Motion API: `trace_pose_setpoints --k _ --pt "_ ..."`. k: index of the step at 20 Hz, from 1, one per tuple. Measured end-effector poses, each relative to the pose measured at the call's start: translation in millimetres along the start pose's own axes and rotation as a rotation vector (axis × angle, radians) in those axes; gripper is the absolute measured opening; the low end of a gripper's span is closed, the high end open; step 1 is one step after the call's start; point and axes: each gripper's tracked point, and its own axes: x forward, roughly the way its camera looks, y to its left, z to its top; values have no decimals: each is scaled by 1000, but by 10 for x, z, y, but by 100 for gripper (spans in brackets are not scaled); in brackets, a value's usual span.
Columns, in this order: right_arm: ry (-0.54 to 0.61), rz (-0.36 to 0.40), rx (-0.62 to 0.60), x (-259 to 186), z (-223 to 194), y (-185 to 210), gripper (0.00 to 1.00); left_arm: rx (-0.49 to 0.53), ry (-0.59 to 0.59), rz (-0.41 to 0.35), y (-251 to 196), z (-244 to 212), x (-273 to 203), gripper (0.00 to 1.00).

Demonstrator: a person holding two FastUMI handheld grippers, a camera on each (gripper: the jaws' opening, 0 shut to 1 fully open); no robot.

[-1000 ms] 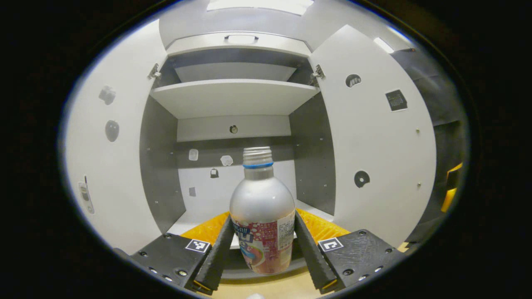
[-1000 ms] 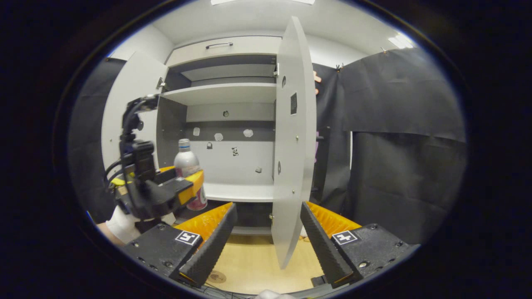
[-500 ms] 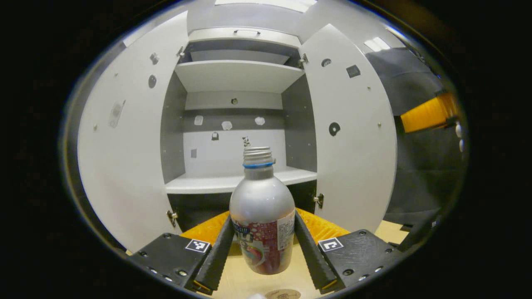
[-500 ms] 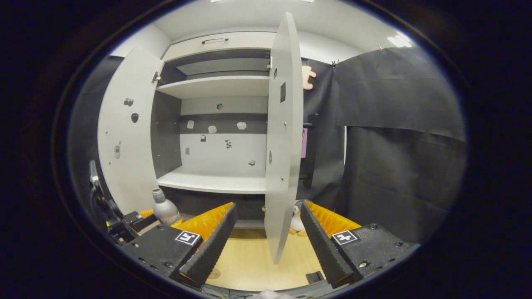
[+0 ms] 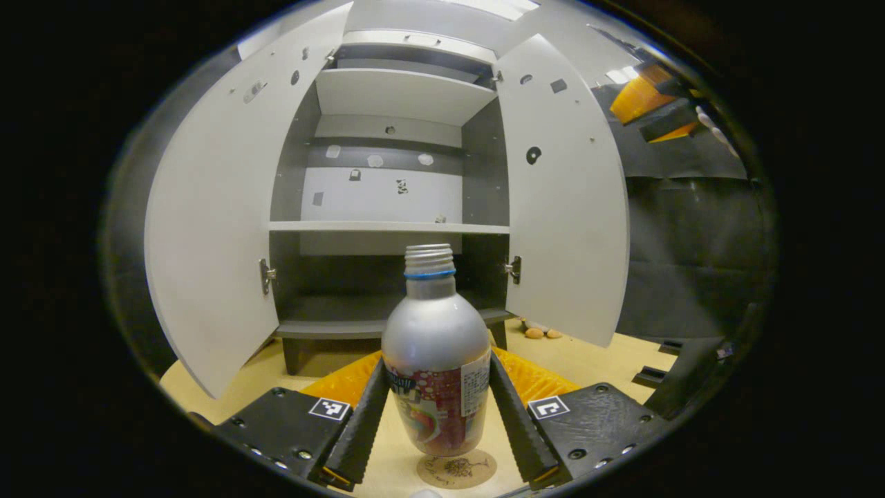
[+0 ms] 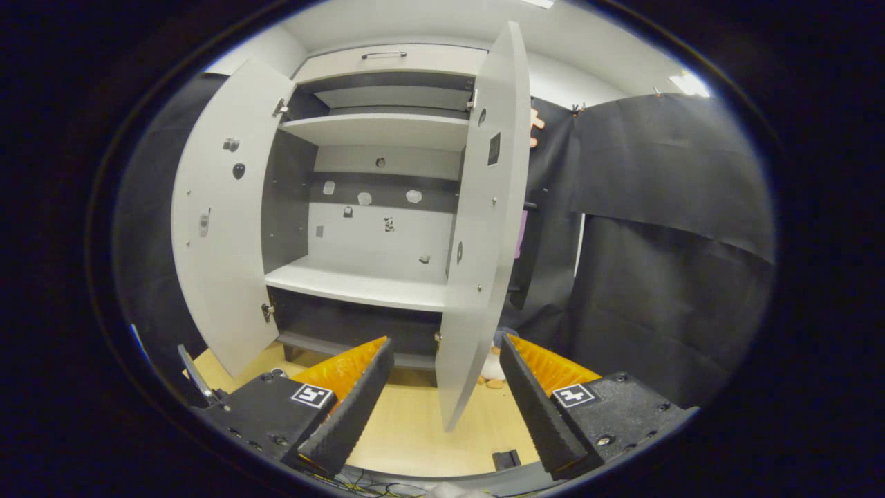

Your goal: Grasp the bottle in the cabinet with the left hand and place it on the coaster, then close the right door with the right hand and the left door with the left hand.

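In the left gripper view a silver bottle (image 5: 435, 346) with a printed label and a blue neck ring stands upright between my left gripper's fingers, and my left gripper (image 5: 437, 429) is shut on it. Its base is at a round cork coaster (image 5: 456, 468) on the wooden floor; contact is hard to judge. The grey cabinet (image 5: 387, 226) stands ahead with its left door (image 5: 214, 228) and right door (image 5: 563, 200) open. In the right gripper view my right gripper (image 6: 442, 408) is open, and the right door's edge (image 6: 484, 228) hangs just beyond its fingers.
My right gripper also appears high at the right of the left gripper view (image 5: 657, 104). Black cloth (image 6: 664, 242) covers the wall right of the cabinet. A small toy (image 6: 492, 370) lies on the floor by the cabinet's foot. Small stickers dot the cabinet's back panel.
My left gripper has carried the bottle out of the cabinet and down to the coaster on the floor. The right gripper view has shifted slightly; the bottle and left gripper left it.
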Motion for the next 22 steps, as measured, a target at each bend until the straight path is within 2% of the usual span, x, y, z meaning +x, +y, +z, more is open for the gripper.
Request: trace_pose_setpoints --k 2,3,5,6,7,12,13,15,17,18,19,22 --pt "11 1 -2 -10 -13 -3 100 10 6 -17 -82 -184 10 78" --pt "15 1 -6 -18 -20 -2 100 20 2 -24 -104 -259 12 82" --pt "19 3 -16 -38 -28 1 100 49 -12 -38 -140 -369 15 79" --pt "22 2 -21 -46 -40 2 100 53 0 -41 -143 -445 39 82" --pt "22 3 -23 -54 -42 0 100 55 15 -42 -147 -539 43 78" --pt "34 12 -23 -85 -68 -11 100 45 39 -43 -131 -764 44 78" --pt "34 12 -23 -98 -69 -8 100 44 12 -45 -127 -722 27 82" --pt "41 13 -33 -119 -93 2 100 47 20 -50 -142 -749 19 78" --pt "40 13 -39 -136 -100 11 100 22 35 -77 -219 -742 -11 79" --pt "41 15 -39 -148 -115 17 100 26 39 -80 -235 -725 -15 84" --pt "41 18 -38 -155 -122 25 100 36 36 -80 -238 -681 -38 81" --pt "37 24 -33 -197 -140 41 100 65 9 -76 -236 -474 -72 83"
